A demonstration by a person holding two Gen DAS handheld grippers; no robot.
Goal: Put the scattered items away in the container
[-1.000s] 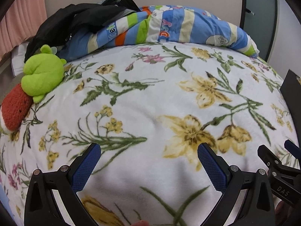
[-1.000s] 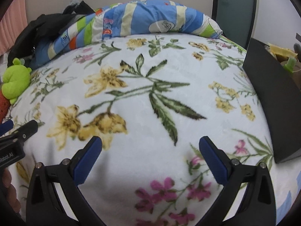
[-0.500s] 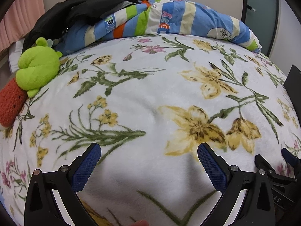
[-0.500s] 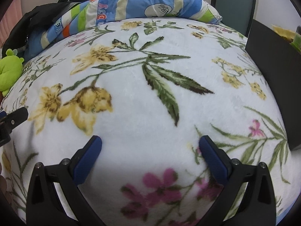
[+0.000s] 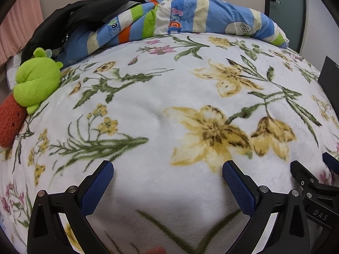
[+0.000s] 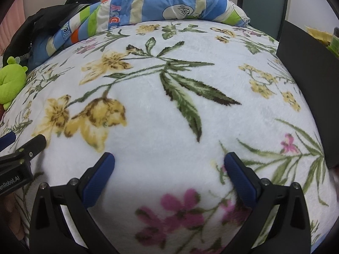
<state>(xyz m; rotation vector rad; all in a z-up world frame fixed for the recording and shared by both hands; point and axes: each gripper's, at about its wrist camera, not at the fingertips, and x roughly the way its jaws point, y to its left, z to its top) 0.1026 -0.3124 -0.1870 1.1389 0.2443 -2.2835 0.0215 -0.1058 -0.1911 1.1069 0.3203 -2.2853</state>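
Left gripper: jaws spread wide, nothing between the blue textured pads, just the white fleece blanket with yellow lilies and green leaves on the bed below. Right gripper: jaws spread the same way, empty, over a pink flower print on that blanket.

The two grippers sit side by side, near each other. Right one's black frame shows at the lower right edge of the left view; left one's frame shows at the left edge of the right view.

Bright green plush toy lies at the blanket's far left edge, well apart from both jaws, touching a red-orange knitted plush piece just below it. Also visible from the right wrist.

Dark box-like container stands at the blanket's right side, wall upright; yellow and green items show past its rim, too blurred to identify.

Along the far edge: a rolled blue, white and green striped quilt, with black clothing piled on its left end.
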